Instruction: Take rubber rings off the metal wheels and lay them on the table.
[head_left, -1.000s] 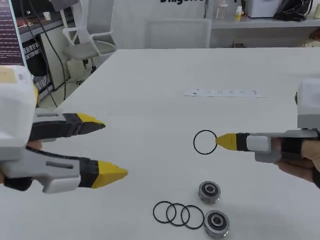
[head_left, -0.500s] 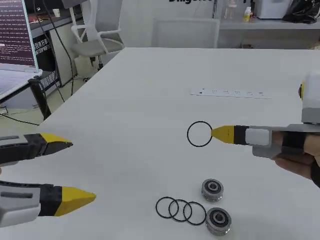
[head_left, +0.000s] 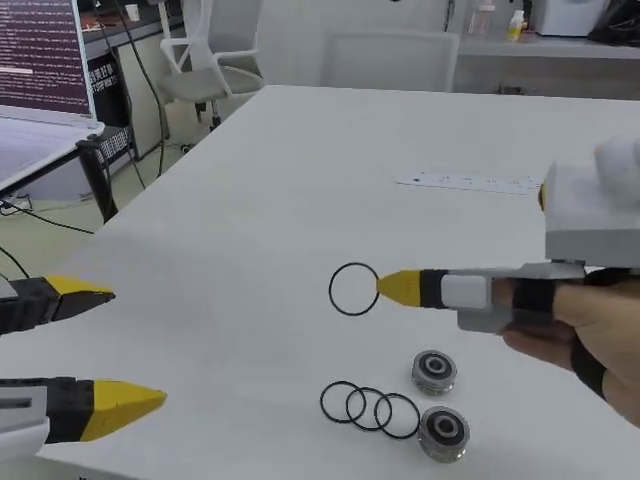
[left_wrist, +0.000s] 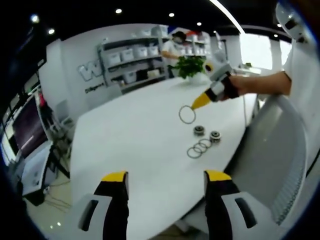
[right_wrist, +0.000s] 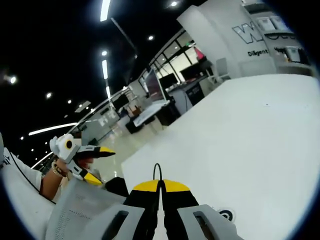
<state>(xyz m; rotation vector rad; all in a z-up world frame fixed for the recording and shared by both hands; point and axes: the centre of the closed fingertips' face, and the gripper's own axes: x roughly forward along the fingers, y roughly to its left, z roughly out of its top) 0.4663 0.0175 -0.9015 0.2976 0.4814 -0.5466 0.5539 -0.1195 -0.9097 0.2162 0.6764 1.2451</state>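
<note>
right gripper (head_left: 378, 288): jaws pressed together on one rubber ring (head_left: 354, 289), pinched at its edge; held over the bench (head_left: 300, 180), beyond and left of the far wheel (head_left: 434, 368) in the head view
rubber ring: juts from the yellow tips, apart from the far wheel
laid rings (head_left: 370, 408): three in an overlapping row flat on the bench, just left of the far wheel, on its near side
near wheel (head_left: 444, 432): just beside the far wheel, closer to the person; by the row's right end
left gripper (head_left: 138, 347): jaws spread wide, holding nothing; well apart from the far wheel, to its left
</note>
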